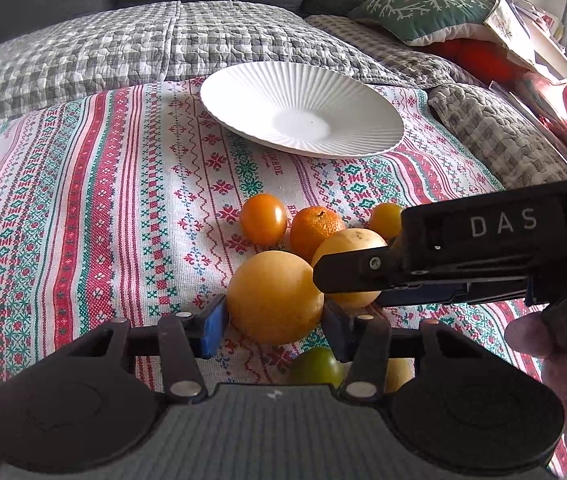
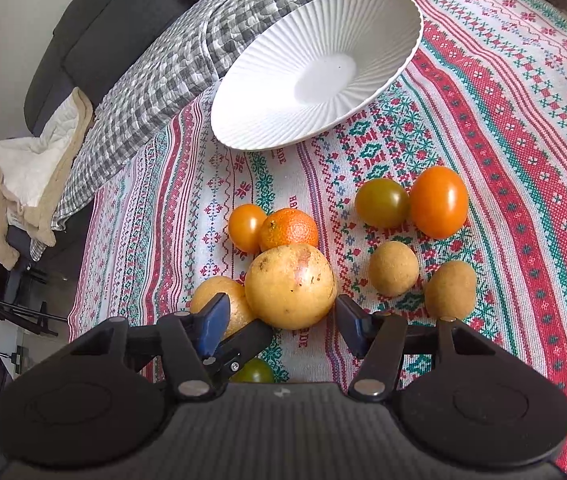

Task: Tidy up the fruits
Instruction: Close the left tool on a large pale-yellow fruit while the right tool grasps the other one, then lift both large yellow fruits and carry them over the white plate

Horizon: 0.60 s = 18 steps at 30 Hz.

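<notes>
- Left wrist view: nearest the lens, the left gripper (image 1: 274, 322) with its black arms and blue pads is seen, the pads set against either side of a large smooth round yellow fruit (image 1: 274, 298); it appears clamped on that fruit, which rests on the red, green and white patterned woven cloth (image 1: 95, 200).
- A small dark green round tomato (image 1: 317, 366) is seen just below that fruit, between the gripper arms.
- The right gripper (image 1: 347, 284), a black tool lettered "DAS", is seen entering from the right, its fingers lying across a second yellow fruit (image 1: 349, 246) directly behind the first.
- Behind these, a glossy orange tomato (image 1: 263, 219) and a dimpled orange mandarin (image 1: 315, 229) are seen touching each other.
- A white ribbed shallow plate (image 1: 243, 92) is seen farther back on the cloth, with nothing in it.
- Right wrist view: the blue pads of the right gripper are seen at both flanks of the speckled yellow fruit; whether they press on it cannot be told.
- To its right, two tan rough round fruits (image 2: 393, 268) are seen, with a green-brown tomato (image 2: 381, 202) and a large orange tomato (image 2: 439, 202) beyond them.
</notes>
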Available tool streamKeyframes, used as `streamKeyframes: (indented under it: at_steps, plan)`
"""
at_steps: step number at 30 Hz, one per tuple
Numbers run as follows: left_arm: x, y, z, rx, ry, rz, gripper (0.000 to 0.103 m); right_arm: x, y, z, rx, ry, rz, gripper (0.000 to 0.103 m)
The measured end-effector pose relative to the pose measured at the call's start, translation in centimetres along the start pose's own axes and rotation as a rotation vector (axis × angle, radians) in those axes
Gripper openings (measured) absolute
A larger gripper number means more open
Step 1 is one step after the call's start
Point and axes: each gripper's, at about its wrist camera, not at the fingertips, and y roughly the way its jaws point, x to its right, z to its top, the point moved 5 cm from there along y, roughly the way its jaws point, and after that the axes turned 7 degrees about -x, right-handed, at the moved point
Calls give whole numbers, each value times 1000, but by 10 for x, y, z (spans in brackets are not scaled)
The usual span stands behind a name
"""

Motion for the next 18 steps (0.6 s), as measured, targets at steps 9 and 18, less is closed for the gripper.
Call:
streamKeyframes:
  at_steps: [9,18]
  plan:
    - [-1,-1,-1,-1,-13,2,40,6,-2,-2,3,28,7,44]
    - [-3,-4,-2,-22,-44,8,39,1,-8,0,26,13,0,43]
